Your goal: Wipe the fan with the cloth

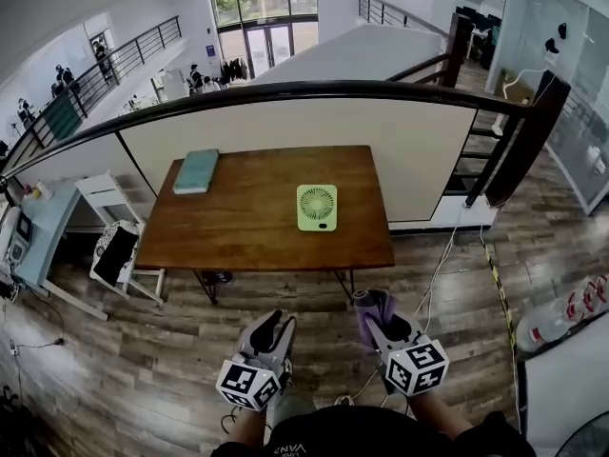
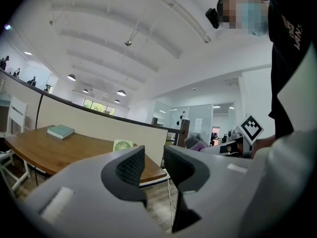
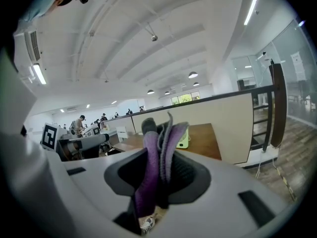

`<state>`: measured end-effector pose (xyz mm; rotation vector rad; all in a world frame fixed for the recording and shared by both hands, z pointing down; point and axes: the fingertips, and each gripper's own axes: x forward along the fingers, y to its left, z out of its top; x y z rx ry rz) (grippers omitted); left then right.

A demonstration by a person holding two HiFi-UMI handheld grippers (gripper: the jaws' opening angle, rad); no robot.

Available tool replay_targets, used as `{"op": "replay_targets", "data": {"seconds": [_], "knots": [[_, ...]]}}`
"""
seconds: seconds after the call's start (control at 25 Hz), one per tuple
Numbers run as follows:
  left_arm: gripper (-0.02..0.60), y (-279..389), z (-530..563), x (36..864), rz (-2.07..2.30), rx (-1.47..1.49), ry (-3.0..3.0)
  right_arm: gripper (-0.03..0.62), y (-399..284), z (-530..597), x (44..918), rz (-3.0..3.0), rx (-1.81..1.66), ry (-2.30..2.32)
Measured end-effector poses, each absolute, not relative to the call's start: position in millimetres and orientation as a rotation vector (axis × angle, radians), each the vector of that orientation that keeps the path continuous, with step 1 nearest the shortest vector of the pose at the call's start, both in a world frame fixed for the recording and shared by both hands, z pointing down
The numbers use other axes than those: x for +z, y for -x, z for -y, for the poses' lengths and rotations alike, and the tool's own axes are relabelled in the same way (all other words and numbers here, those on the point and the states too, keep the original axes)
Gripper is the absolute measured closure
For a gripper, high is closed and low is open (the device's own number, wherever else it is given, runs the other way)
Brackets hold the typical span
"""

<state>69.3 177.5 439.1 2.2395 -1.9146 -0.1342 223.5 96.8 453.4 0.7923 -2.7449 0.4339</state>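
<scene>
The fan (image 1: 317,207) stands upright on the wooden table (image 1: 219,241), right of its centre, with its grille facing me. It lies straight ahead of both grippers and well apart from them, beyond the table's near edge and roughly between their two lines. My left gripper (image 1: 277,326) has its jaws parted with nothing between them. My right gripper (image 1: 379,324) is clamped on the purple cloth (image 3: 157,155), which sticks up past the pads. The right gripper view shows the fan just behind the cloth, so I judge that hand should reach forward.
</scene>
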Motion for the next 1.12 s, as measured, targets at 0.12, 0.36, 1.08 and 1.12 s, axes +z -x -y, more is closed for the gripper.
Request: {"op": "replay_targets", "data": {"seconds": [0.12,0.36,1.08,1.12], "knots": [[0.477,-52.9,-159.7,440.4,1.857,-0.132,-2.278,0.477,-207.6,-82.0,455.4,2.723,0.439,-0.856],[0.477,-6.8,-127.2,441.9,1.738,-0.102,-2.354,0.477,-161.4,-59.9,456.4,2.691,0.466,-0.975],[0.477,80.3,-48.7,472.0,1.397,0.016,-2.496,0.477,-74.7,-20.9,470.7,2.571,0.523,-1.289],[0.477,82.5,-45.5,475.7,1.383,0.023,-2.501,0.477,-71.9,-20.7,473.4,2.562,0.526,-1.295]]}}
